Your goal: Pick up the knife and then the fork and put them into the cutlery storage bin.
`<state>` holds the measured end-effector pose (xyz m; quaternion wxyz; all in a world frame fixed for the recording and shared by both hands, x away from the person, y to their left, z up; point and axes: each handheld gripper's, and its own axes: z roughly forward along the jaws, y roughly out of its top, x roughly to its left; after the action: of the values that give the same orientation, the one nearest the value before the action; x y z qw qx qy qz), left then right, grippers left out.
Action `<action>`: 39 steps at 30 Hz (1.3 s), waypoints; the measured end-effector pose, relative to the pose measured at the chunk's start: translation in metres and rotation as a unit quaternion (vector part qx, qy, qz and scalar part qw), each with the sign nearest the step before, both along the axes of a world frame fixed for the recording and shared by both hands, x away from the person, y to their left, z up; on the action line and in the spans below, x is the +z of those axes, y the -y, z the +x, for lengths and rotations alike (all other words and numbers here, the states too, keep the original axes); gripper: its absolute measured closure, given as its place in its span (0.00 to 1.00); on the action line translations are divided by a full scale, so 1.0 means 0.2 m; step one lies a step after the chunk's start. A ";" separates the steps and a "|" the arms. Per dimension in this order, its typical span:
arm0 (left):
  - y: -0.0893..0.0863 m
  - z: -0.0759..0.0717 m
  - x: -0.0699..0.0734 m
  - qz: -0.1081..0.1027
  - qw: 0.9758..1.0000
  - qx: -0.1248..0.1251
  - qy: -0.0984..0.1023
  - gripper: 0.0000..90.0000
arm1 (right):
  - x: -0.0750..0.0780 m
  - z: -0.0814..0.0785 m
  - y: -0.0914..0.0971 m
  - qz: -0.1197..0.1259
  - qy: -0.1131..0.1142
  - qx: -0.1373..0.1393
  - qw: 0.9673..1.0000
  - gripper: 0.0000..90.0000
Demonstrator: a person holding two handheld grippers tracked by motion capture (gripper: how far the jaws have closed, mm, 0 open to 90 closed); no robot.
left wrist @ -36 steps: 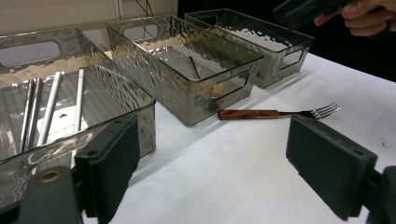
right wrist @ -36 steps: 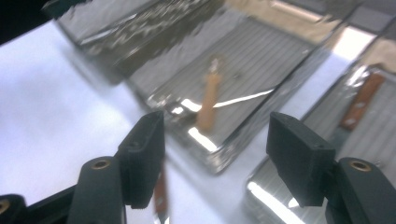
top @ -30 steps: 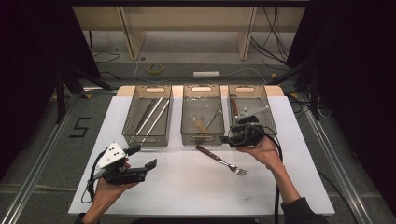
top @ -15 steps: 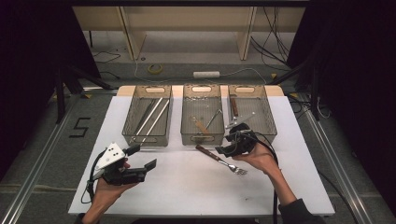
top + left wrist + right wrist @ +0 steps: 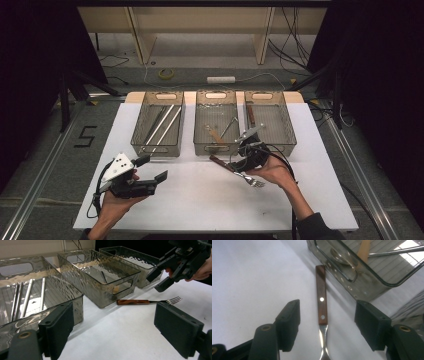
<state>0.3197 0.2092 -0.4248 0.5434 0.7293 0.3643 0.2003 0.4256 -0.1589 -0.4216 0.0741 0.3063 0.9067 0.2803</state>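
Observation:
A fork (image 5: pixel 321 298) with a brown wooden handle lies flat on the white table, just in front of the middle tray. My right gripper (image 5: pixel 327 326) hovers low over it, open, with the handle's lower end between the two jaws and neither pad touching it. The jaws have just been closing a little around it. In the high view the right gripper (image 5: pixel 238 164) covers the fork's middle, and the fork's tines (image 5: pixel 254 181) stick out by the hand. My left gripper (image 5: pixel 152 169) is held open near the table's front left, with nothing in it. From it, the fork (image 5: pixel 147 301) lies ahead.
Three smoky clear trays stand in a row at the back. The left tray (image 5: pixel 150 149) holds long metal sticks, the middle tray (image 5: pixel 216 148) a spoon and a wooden-handled piece, the right tray (image 5: pixel 286 131) a brown-handled utensil. The white table (image 5: pixel 200 205) spreads out in front of them.
My right gripper has come down and to the left, from the front of the right tray to the fork. The left gripper has stayed where it was.

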 end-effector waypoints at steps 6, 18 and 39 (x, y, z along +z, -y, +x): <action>0.00 0.00 0.00 -0.002 1.000 0.001 -0.002 0.18 | -0.02 0.01 -0.02 -0.015 -0.006 0.005 1.000 0.46; 0.00 0.00 0.00 0.000 1.000 0.000 -0.003 0.18 | -0.08 0.04 -0.06 -0.038 -0.026 0.016 0.999 0.57; 0.01 0.00 0.00 0.001 1.000 -0.001 -0.004 0.18 | -0.18 0.06 -0.12 -0.078 -0.047 0.026 0.996 0.74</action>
<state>0.3198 0.2082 -0.4256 0.5411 0.7312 0.3657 0.1973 0.4376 -0.1359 -0.4569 0.0481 0.2890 0.9358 0.1960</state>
